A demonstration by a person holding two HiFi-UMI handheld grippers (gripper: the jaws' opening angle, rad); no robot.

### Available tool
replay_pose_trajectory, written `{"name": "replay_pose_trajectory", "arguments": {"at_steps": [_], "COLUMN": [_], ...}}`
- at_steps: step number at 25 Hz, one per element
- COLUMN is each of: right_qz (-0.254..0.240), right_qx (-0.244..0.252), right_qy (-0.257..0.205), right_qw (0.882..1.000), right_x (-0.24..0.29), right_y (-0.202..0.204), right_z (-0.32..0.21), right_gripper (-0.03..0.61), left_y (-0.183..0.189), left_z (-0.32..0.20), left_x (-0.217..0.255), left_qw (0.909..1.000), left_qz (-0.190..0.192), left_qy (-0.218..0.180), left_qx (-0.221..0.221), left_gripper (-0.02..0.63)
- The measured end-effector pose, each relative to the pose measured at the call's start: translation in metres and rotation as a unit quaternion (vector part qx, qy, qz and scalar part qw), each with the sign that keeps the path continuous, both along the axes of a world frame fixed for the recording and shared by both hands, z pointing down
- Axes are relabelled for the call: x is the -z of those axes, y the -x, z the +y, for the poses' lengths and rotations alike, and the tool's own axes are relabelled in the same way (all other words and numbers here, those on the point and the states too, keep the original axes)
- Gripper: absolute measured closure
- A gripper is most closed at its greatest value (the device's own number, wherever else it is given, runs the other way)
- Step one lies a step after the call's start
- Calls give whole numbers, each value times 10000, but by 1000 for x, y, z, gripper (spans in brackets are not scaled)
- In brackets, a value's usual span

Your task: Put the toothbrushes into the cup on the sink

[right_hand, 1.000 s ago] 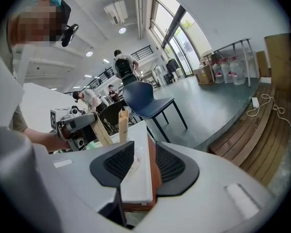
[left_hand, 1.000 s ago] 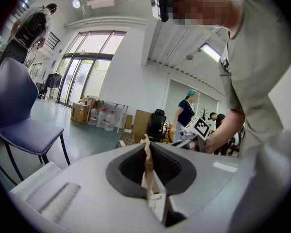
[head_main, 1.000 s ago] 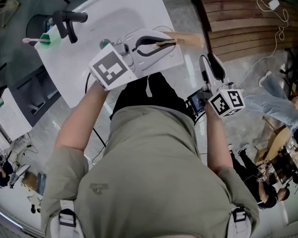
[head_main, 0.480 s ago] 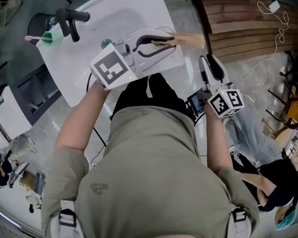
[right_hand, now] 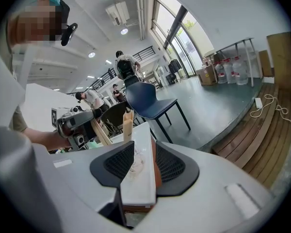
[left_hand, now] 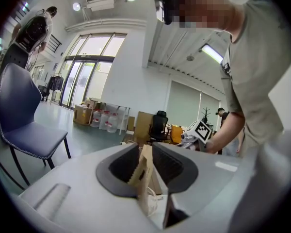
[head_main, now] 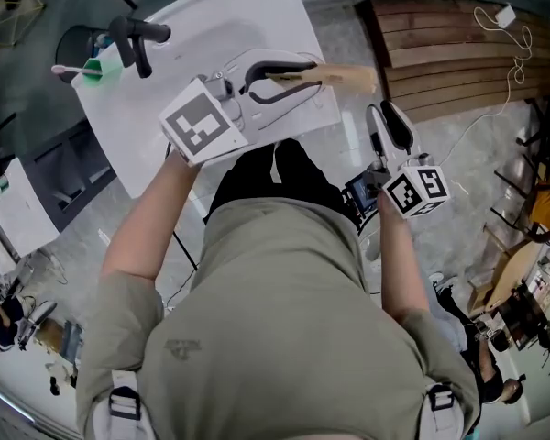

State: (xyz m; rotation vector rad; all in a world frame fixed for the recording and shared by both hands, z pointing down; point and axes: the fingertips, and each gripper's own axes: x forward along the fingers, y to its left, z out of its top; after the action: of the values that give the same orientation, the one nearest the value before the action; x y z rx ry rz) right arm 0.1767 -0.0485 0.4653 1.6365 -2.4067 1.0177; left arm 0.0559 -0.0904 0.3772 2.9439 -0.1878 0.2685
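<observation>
Hanging right of centre in the head view, beside the person's hip, the right gripper (head_main: 383, 115) has its jaws pulled together. Farther up, at upper centre, the left gripper (head_main: 307, 73) is clenched on a wooden toothbrush (head_main: 344, 76) at the right edge of the white sink (head_main: 247, 16). Farthest off, upper left, the green cup (head_main: 98, 70) holds a pink toothbrush (head_main: 66, 69) beside the black faucet (head_main: 133, 39).

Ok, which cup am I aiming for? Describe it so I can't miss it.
Find the white rectangular sink at the head view's top. Near its left corner, just left of the black faucet, stands a small green cup. It is the only green thing there, with a pink toothbrush poking out leftward.
</observation>
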Motion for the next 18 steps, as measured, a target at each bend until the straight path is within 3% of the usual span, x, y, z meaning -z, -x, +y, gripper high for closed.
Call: {"name": "replay_pose_trajectory", "arguments": {"at_steps": [18], "right_qz": [-43], "right_qx": [74], "right_qy": [-90], "right_qw": [9999], "right_x": [9], "right_y": [7], "right_z": [-8], "right_gripper": [437], "left_y": [22], "left_z": [-31], "left_x": [39], "left_qw": [9982], "left_qz": [136], "left_qy": [-468], "left_qx": [353], "left_gripper": [560]}}
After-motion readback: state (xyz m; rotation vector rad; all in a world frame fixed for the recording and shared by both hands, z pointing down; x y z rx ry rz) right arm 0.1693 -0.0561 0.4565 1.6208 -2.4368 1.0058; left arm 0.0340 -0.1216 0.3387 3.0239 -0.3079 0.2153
